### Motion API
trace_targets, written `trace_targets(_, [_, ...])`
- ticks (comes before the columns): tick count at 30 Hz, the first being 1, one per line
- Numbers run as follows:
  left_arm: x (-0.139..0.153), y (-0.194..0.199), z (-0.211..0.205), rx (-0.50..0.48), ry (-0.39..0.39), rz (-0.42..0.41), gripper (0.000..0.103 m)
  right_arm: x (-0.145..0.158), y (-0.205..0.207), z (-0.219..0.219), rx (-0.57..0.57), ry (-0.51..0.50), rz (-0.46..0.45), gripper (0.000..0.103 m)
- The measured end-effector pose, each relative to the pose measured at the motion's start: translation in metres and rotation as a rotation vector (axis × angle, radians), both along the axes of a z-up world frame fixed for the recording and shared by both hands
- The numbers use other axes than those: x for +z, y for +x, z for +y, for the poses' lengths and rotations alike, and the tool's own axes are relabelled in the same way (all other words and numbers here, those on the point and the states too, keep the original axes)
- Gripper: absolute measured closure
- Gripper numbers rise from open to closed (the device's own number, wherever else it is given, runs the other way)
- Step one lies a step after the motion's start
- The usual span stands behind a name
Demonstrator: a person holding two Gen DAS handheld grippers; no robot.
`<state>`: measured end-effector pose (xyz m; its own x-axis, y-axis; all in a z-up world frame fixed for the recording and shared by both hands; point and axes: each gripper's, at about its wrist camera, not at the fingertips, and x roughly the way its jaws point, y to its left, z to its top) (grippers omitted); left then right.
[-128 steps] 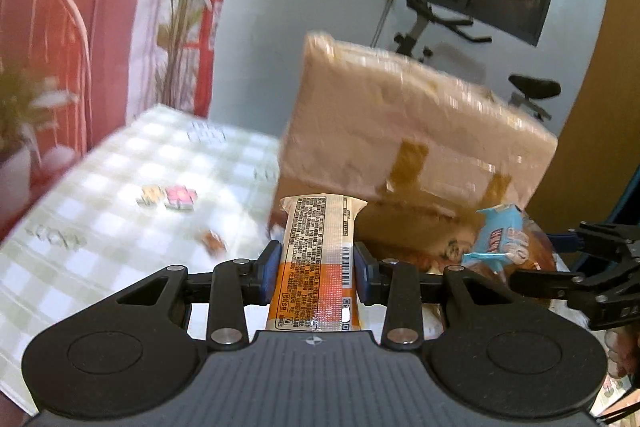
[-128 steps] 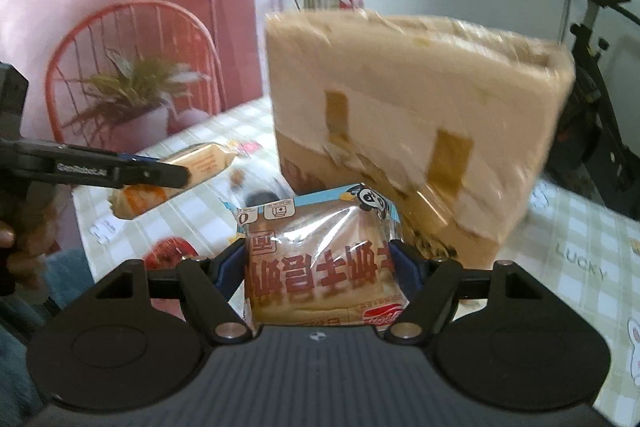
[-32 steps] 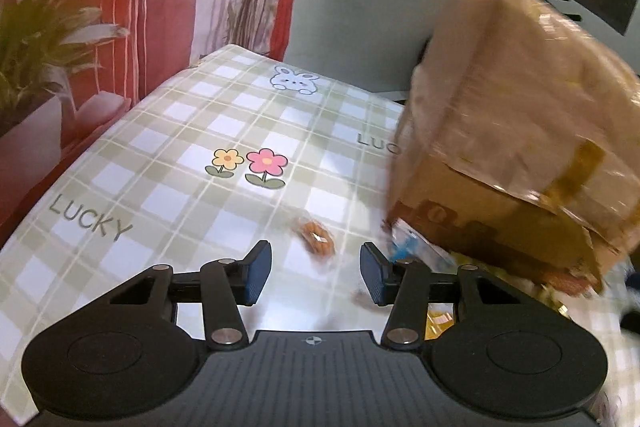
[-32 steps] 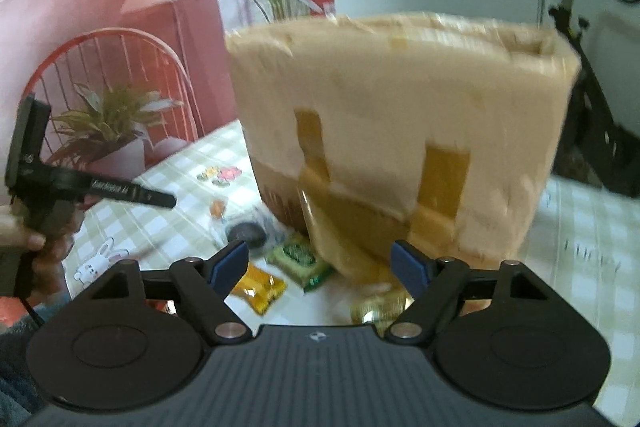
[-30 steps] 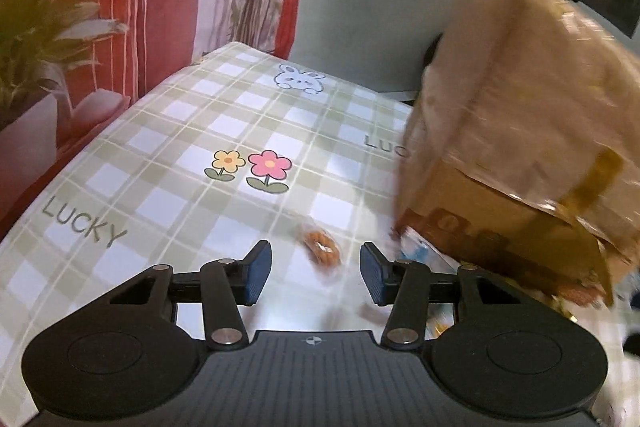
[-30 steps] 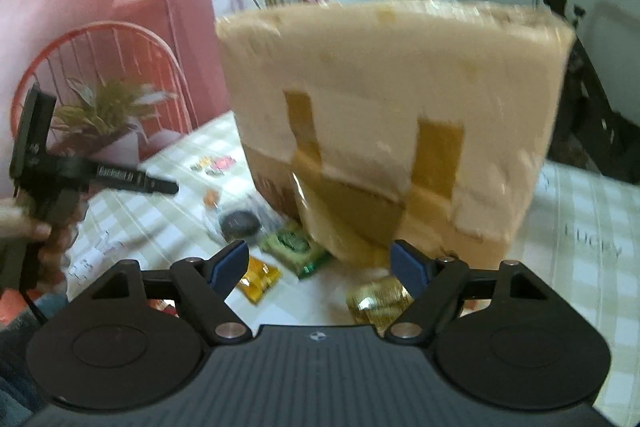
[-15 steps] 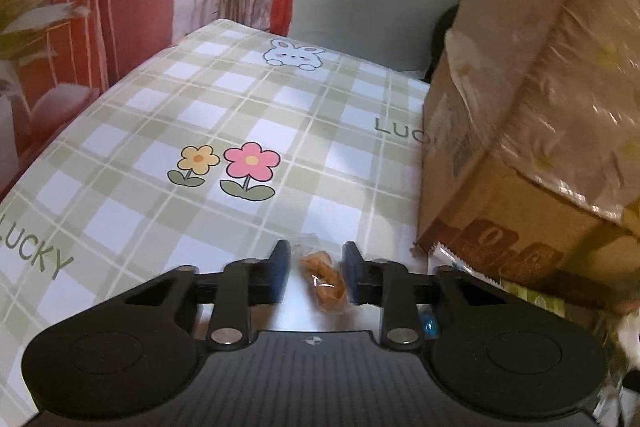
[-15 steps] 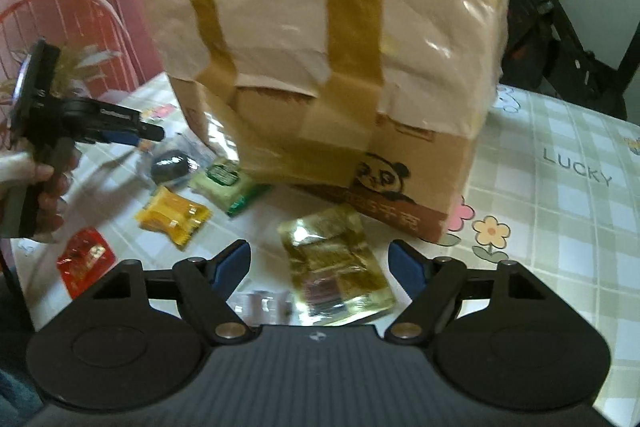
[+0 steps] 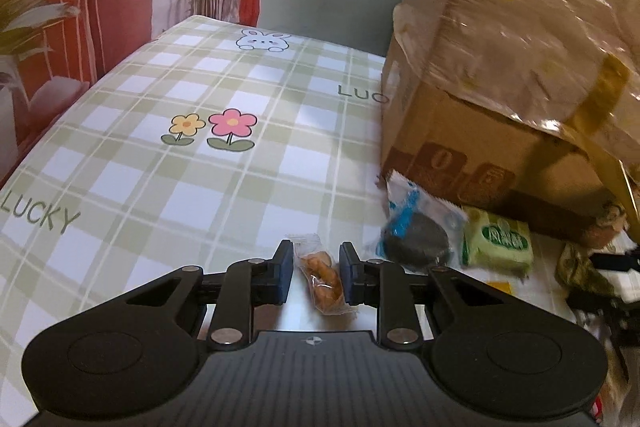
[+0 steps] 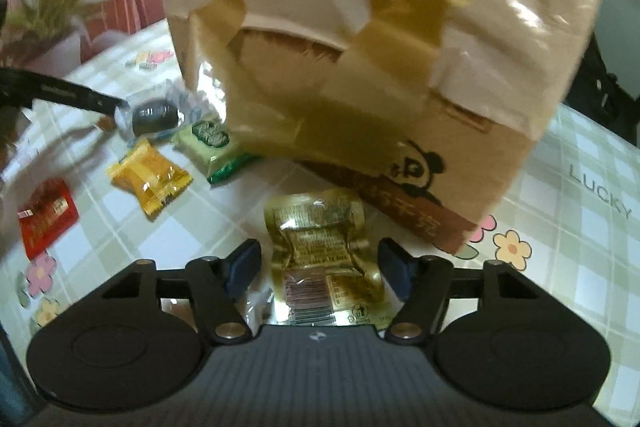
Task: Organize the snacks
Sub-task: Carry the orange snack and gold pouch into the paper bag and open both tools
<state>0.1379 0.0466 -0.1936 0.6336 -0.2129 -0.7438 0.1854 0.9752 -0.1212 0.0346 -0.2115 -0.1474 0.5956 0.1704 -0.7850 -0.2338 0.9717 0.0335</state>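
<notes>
A taped cardboard box stands on the checked tablecloth; it also shows in the right wrist view. My left gripper has its jaws narrowed around a small clear packet with an orange snack lying on the cloth. My right gripper is open, with a gold foil packet lying between its fingers on the cloth in front of the box.
Loose snacks lie by the box: a dark round cake in a clear-blue wrapper, a green packet, a yellow packet and a red packet. The table's left edge borders a red chair and potted plant.
Both grippers let go of the snacks they held earlier. The left came down and narrowed its jaws around the orange snack packet. The right came down over the gold foil packet, jaws still wide.
</notes>
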Motion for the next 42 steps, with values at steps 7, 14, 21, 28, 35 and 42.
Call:
trace_targets(7, [0.007, -0.019, 0.003, 0.006, -0.012, -0.025, 0.077, 0.003, 0.0, 0.0, -0.004, 0.009, -0.004, 0.048])
trace_targets(14, [0.018, -0.042, 0.002, -0.002, -0.018, -0.054, 0.077, 0.017, -0.014, -0.002, -0.004, 0.053, -0.037, 0.05])
trace_targets(21, [0.031, -0.058, 0.0, -0.018, -0.034, -0.079, 0.077, 0.032, -0.019, 0.012, 0.057, 0.056, -0.083, 0.05])
trace_targets(28, [0.052, -0.072, -0.01, -0.06, -0.05, -0.117, 0.077, 0.049, -0.026, 0.032, 0.168, 0.084, -0.105, 0.05])
trace_targets(35, [0.082, -0.079, -0.02, -0.102, -0.07, -0.177, 0.077, 0.082, -0.033, 0.041, 0.204, 0.13, -0.186, 0.05])
trace_targets(42, [0.12, -0.074, -0.036, -0.142, -0.088, -0.267, 0.077, 0.126, -0.032, 0.042, 0.219, 0.149, -0.311, 0.05])
